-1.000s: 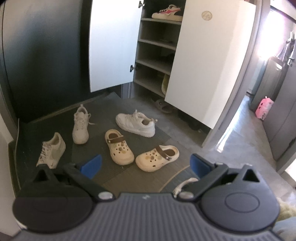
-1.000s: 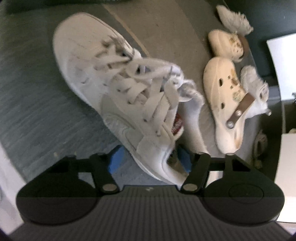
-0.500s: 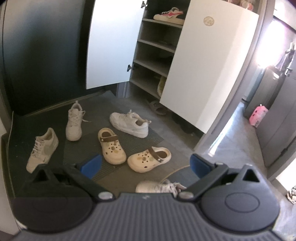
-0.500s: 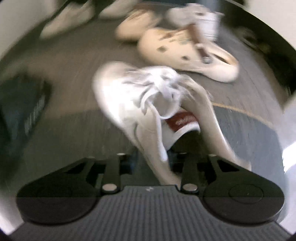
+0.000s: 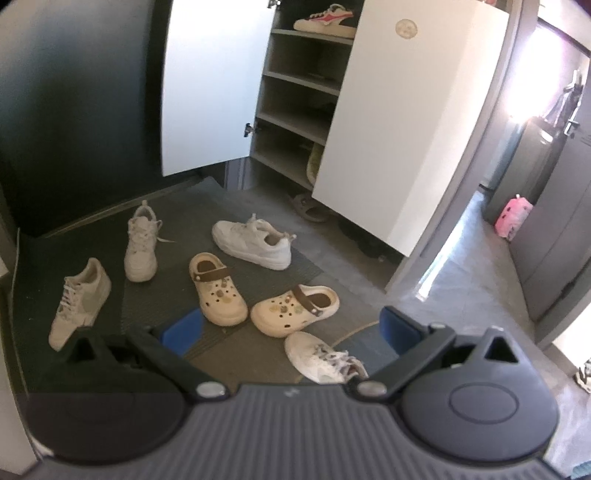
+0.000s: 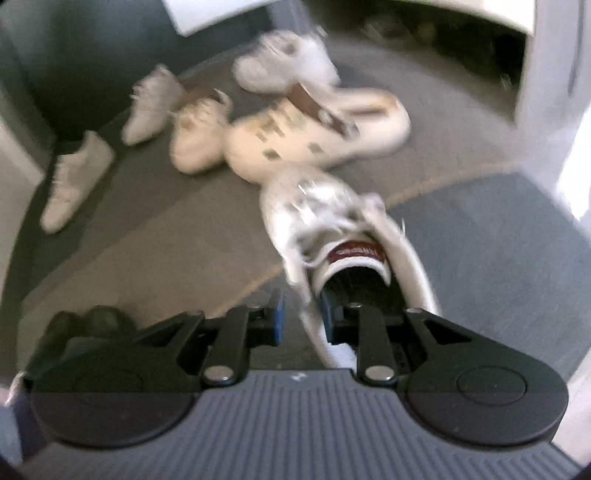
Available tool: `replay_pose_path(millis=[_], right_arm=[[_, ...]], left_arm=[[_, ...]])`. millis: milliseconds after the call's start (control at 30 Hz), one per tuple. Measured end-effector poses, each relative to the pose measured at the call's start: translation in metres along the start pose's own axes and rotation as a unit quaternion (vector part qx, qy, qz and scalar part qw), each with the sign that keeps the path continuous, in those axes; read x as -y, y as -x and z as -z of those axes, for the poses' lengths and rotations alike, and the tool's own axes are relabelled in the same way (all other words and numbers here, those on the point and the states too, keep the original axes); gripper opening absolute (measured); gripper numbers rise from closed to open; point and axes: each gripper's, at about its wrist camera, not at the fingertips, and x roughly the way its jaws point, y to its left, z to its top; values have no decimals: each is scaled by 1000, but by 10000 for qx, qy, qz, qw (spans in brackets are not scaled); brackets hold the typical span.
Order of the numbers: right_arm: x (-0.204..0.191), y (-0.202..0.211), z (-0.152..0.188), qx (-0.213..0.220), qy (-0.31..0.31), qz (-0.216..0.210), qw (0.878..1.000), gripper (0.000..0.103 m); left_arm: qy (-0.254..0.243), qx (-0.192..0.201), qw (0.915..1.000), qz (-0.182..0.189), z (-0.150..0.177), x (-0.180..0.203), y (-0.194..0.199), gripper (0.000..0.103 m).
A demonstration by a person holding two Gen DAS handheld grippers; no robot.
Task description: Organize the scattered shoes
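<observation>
Now Lifted: One White Sneaker in the Right Claw's Pinch

Up close, the white sneaker (image 6: 325, 218) with a red tongue label hangs toe-forward from the right gripper (image 6: 301, 319), whose blue pads are pressed onto the near side wall of the shoe's collar, one pad outside and one inside the opening. The picture from the right wrist is blurred, so whether the toe touches the floor cannot be told. From the left wrist view the same sneaker (image 5: 323, 360) shows low in the frame, just beside the nearer of two cream clogs.

That clog (image 5: 295, 309) lies toe-left with its brown strap up; the second clog (image 5: 218, 290) lies just beside it, toe toward the camera. Beyond them a white sneaker (image 5: 253, 242) sits on the grey mat (image 5: 147, 306) on its sole, toe to the left. Another white sneaker (image 5: 140, 242) lies farther left, and a grey-sided one (image 5: 79, 301) is near the left edge of the mat, well apart from the clogs.

The left gripper (image 5: 291, 328) hovers above the floor with its blue pads spread wide and nothing between them.

Behind the shoes a cabinet (image 5: 303, 103) stands with both white doors open. A red-and-white sneaker (image 5: 325, 20) rests on its upper shelf, and a brown slipper (image 5: 308, 208) lies on the floor below the right door. A pink bag (image 5: 513, 218) sits in the hallway at right.
</observation>
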Motion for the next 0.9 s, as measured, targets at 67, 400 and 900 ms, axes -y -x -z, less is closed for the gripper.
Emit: replay_pose_path(millis=[67,400,900], right_arm=[[-10,33,-14,68,115,-48,9999,25],[-57,221,-116,1114,33,-242,9935,25],[-93,331,-127,1814,-885,-669,9771,25]], left_arm=[[20,-15,10000,43,-1,0,-2,103],[399,-165,9972,-608,-8,-17,-18,103],[317,-247,9914,-1249,-30,-65,-18,103]])
